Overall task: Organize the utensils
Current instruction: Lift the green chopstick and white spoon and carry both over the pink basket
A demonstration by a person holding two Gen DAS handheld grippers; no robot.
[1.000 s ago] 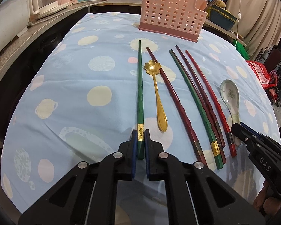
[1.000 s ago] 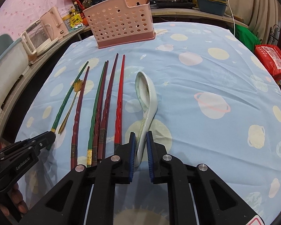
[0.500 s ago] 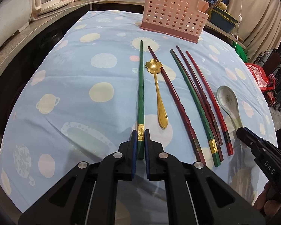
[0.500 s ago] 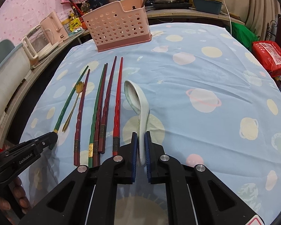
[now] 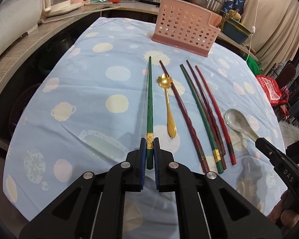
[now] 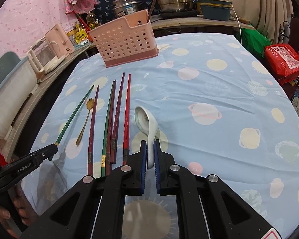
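1. Green chopstick (image 5: 150, 107) is sitting clamped at its thick gold-banded end between the jaws of the left gripper (image 5: 149, 146), which are closing right down on it. Tip is pointing toward the pink basket (image 5: 184, 31). Risk: it's long and gripped at one end only, so it's prob going to swing or twist in the pads w/ any quick turn.
2. White china spoon (image 6: 147, 127) is being pinched by its handle in the right gripper (image 6: 149, 149), jaws near fully closed on it, bowl sticking out ahead. Glazed handle is slick & curved; a tilt could be letting it slide out and crack on the table.
3. Loose stuff is lying just beside both held pieces: gold spoon (image 5: 168, 103) and the other chopsticks (image 5: 204, 111) on the blue cloth (image 5: 79, 103). A low carry is risking a snag, scattering them or dragging the cloth.
4. Basket is standing well apart at the far end of the table, something already poking out of it in the right view. Both arms heading there together may be crossing paths; a chopstick tip catching a hole or the rim could be tipping the light basket.
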